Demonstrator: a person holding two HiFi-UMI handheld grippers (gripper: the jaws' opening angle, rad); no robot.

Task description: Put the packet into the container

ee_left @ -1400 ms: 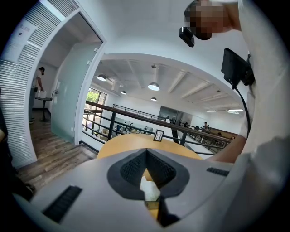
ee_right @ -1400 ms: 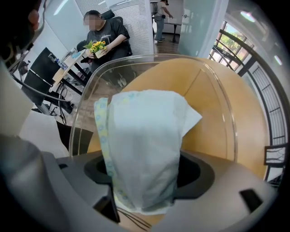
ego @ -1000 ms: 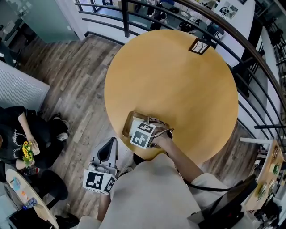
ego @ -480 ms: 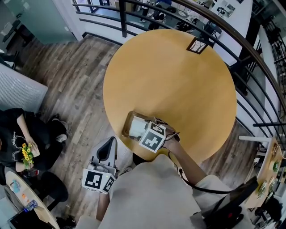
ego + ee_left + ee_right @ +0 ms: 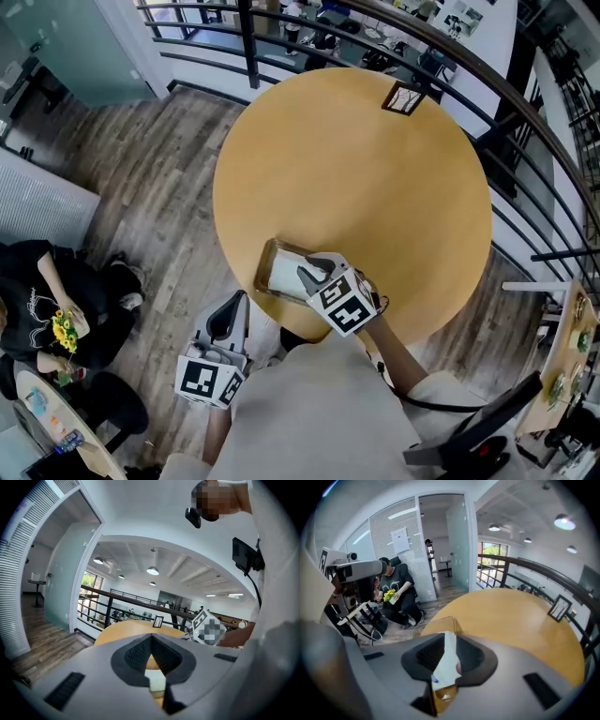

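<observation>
**Right gripper's up off the tray with the packet pinched**

Compared to a second ago, the right gripper [image 5: 314,270] has lifted and rolled, so its marker cube now sits off the tray's near right corner instead of on top of it. Its jaws have just been closing, and they're clamped on the white packet with blue print [image 5: 443,668].

Far left, a person in black [image 5: 42,281] sits on the floor holding yellow flowers [image 5: 62,330]. The left gripper [image 5: 236,305] hangs just off the table edge, fingertips touching, nothing between them. Next over is the clear rectangular plastic container [image 5: 265,258], at the near edge of the round wooden table [image 5: 356,178]. From the head view the packet's white shows inside its outline. Can't tell if it touches the tray. A small black-framed picture [image 5: 403,97] stands at the far edge.
</observation>
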